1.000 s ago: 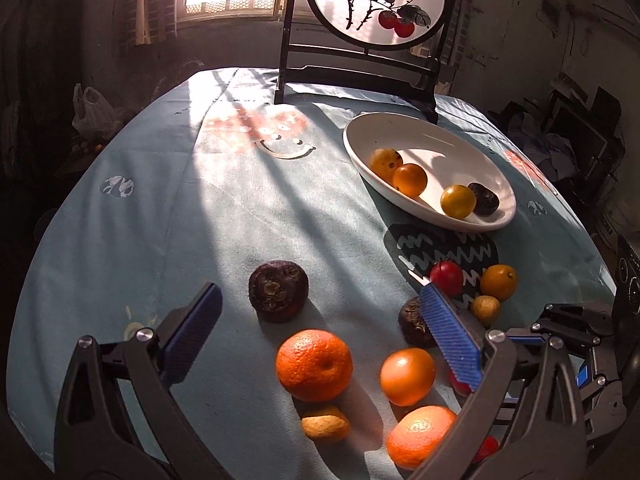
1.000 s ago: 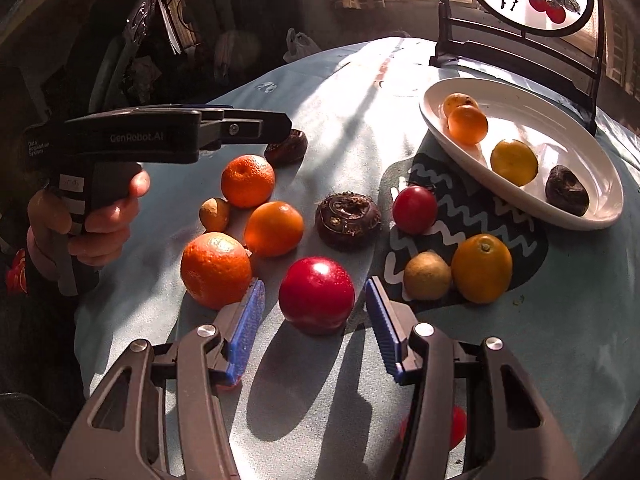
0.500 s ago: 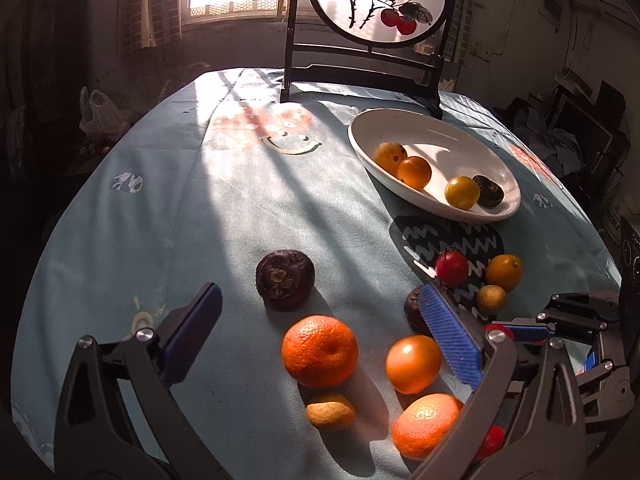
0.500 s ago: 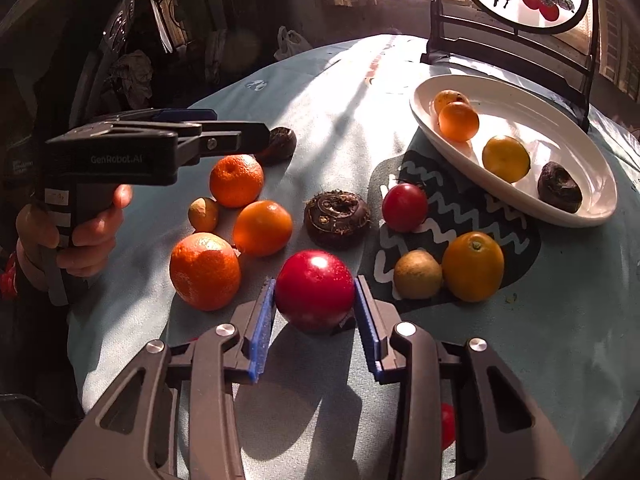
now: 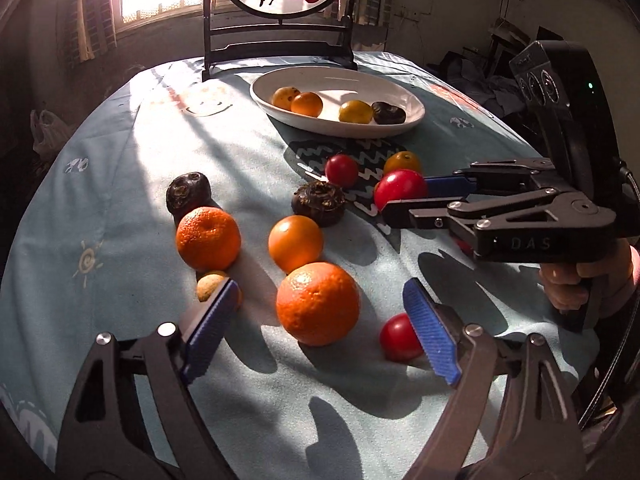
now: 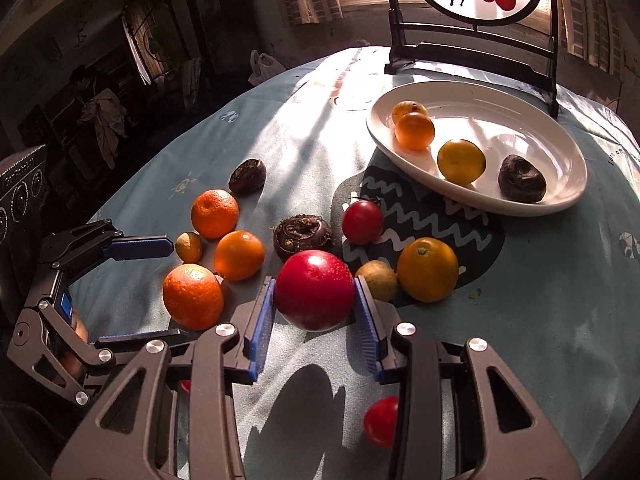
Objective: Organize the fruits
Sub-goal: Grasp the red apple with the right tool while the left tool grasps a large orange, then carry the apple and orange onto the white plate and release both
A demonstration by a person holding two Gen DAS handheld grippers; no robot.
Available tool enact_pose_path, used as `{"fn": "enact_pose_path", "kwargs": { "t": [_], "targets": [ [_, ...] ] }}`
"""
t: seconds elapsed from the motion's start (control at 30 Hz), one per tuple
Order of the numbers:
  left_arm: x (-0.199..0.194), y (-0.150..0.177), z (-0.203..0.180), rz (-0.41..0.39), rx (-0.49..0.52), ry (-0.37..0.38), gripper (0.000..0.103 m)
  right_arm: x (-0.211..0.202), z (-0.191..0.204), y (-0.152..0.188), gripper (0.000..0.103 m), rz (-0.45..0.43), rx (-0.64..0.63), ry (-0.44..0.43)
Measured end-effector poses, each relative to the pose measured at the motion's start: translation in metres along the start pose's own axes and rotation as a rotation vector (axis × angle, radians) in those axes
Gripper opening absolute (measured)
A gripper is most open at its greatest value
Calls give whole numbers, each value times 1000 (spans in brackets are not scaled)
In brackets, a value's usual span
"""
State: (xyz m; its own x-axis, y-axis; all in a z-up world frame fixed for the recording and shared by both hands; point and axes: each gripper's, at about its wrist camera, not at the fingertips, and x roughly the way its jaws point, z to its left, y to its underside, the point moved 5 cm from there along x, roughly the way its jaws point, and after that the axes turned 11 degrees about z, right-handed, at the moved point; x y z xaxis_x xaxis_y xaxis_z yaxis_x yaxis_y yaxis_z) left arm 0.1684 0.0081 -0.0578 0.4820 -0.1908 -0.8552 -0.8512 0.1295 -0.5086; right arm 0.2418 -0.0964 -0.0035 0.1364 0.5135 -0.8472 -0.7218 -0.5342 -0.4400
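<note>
My right gripper (image 6: 314,282) is shut on a big red apple (image 6: 315,290), both blue pads pressed to its sides; from the left wrist view the right gripper (image 5: 404,200) and apple (image 5: 400,191) sit at mid right. My left gripper (image 5: 319,286) straddles a large orange (image 5: 318,303), its jaws closing, with gaps left between pads and peel. A white oval dish (image 5: 414,118) at the back holds several fruits. Loose on the cloth lie a tangerine (image 5: 208,238), a smooth orange (image 5: 295,243), two dark brown fruits (image 5: 318,204) and a small red tomato (image 5: 398,340).
A round painted screen on a black stand (image 5: 280,12) rises behind the dish. A tomato (image 6: 362,222), an orange (image 6: 427,269) and a small tan fruit (image 6: 378,278) lie just ahead of the apple. A person's hand (image 5: 568,284) holds the right gripper. The round table's edge curves close on both sides.
The left gripper swung right from the tangerine side to straddle the large orange, and its jaws narrowed. The right gripper's jaws closed onto the red apple.
</note>
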Motion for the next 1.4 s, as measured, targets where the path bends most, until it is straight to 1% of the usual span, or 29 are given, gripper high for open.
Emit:
{"fn": "enact_pose_path", "kwargs": {
  "t": [0.03, 0.1, 0.17, 0.2, 0.27, 0.3, 0.33, 0.4, 0.6, 0.7, 0.8, 0.97, 1.1, 1.17, 1.27, 1.37, 1.4],
  "targets": [
    [2, -1, -1, 7, 3, 4, 73, -1, 0, 0, 40, -2, 2, 0],
    [5, -2, -2, 18, 9, -4, 67, -1, -1, 0, 40, -6, 6, 6],
    [9, -1, -2, 32, 7, -8, 65, -2, -2, 0, 40, -9, 11, 9],
    [11, -1, -1, 41, 4, -8, 62, -2, -2, 0, 40, -10, 14, 8],
    [16, 0, 1, 64, -6, -4, 56, -4, -1, 0, 40, -13, 13, 7],
    [19, 1, 3, 77, -14, -8, 50, -4, -1, 0, 40, -14, 12, 7],
    [22, 1, 5, 88, -21, -10, 47, -5, 0, 1, 40, -15, 11, 7],
    [22, 2, 7, 87, -33, 9, 46, -5, 0, 1, 40, -17, 10, 8],
    [19, 4, 7, 87, -44, 22, 46, -6, -2, 1, 40, -20, 14, 15],
    [12, -1, 8, 66, -51, 39, 46, -7, -2, 1, 40, -23, 16, 15],
    [1, -13, 7, 26, -47, 54, 46, -12, -6, -1, 40, -48, 28, 6],
    [-7, -47, 6, -30, -44, 49, 46, -34, -31, -10, 39, -155, 123, 15],
    [0, -95, 4, -30, -40, 79, 46, -53, -72, -24, 39, -262, 237, 83],
    [9, -122, 2, -28, -38, 75, 46, -58, -95, -32, 39, -294, 280, 123],
    [27, -164, -3, -38, -16, 33, 46, -58, -126, -43, 39, -319, 335, 153],
    [54, -198, -8, -3, -32, 61, 46, -50, -149, -53, 39, -313, 349, 184],
    [63, -206, -10, 6, -31, 52, 46, -46, -155, -54, 39, -309, 351, 182]
  ]
}}
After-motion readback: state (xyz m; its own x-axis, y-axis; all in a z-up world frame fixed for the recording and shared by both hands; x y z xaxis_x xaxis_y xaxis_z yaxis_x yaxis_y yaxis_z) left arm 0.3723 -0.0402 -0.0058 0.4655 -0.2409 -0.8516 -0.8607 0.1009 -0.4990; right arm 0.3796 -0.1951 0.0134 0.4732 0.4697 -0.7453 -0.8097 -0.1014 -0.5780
